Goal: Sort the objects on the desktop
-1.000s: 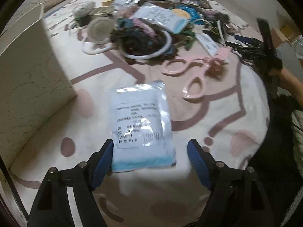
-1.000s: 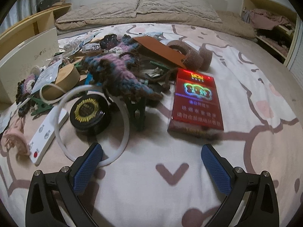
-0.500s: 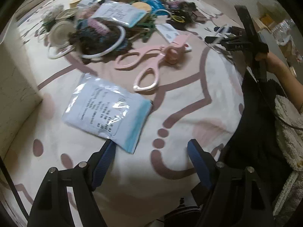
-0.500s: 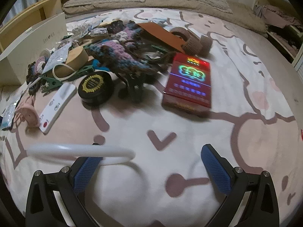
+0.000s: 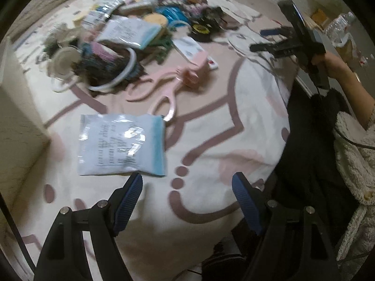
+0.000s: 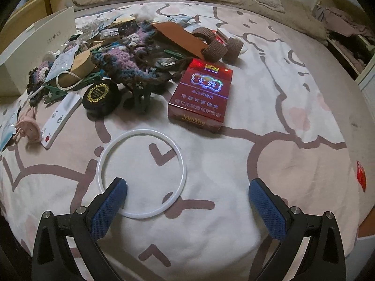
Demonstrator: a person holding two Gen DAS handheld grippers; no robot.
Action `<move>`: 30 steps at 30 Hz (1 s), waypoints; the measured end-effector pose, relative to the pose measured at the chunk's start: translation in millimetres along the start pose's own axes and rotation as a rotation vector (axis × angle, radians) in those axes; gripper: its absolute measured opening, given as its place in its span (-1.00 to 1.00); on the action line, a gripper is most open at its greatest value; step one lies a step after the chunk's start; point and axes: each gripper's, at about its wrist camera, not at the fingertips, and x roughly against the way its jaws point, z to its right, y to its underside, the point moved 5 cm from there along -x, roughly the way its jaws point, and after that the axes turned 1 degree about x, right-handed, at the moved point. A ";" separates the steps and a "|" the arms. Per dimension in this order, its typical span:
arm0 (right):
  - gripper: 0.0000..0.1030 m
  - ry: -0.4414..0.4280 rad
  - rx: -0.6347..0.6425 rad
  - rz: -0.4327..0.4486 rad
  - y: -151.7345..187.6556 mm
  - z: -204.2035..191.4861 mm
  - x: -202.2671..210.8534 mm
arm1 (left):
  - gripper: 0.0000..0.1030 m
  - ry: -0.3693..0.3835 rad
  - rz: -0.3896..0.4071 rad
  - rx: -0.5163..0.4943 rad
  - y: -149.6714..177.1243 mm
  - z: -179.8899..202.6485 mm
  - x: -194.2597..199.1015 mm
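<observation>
A: Where are the two grippers right now?

B: Both hang above the bed cover (image 6: 234, 222), white with mauve line drawings. The left gripper (image 5: 187, 194) has its fingers spread with nothing between them. The plastic packet (image 5: 121, 145) with the blue edge lies flat just beyond its left finger, apart from it.

A: And the right one?

B: The right gripper (image 6: 187, 199) is spread wide too, empty. A white ring (image 6: 141, 172) lies flat on the cover; the left fingertip overlaps the ring's near edge, but I cannot tell whether it touches.

A: What else is waiting to be sorted?

B: A red cigarette pack (image 6: 201, 94) lies beyond the ring, well apart from it. To its left sit a round black tin (image 6: 99, 94) with a gold emblem, a white remote (image 6: 61, 118) and a crocheted purple-and-blue piece (image 6: 131, 57) on top of the heap. Three brown corrugated rolls (image 6: 220, 44) stand behind the pack.

A: And from the left wrist?

B: Pink scissors (image 5: 161, 89) lie between the packet and the heap, one handle loop just beside the packet's corner. A white box (image 6: 35, 44) stands at the left edge of the bed. The person's right hand (image 5: 328, 63) shows at the upper right, holding its gripper.
</observation>
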 end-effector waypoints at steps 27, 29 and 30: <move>1.00 -0.131 -0.015 0.177 -12.8 -32.5 8.2 | 0.79 -0.195 0.052 0.059 -29.7 -34.9 -28.0; 1.00 -0.131 -0.001 0.166 -11.5 -34.7 6.4 | 0.79 -0.208 0.044 0.058 -29.5 -36.9 -31.2; 1.00 -0.125 0.011 0.153 -10.6 -36.3 4.6 | 0.79 -0.221 0.044 0.058 -29.8 -37.9 -31.7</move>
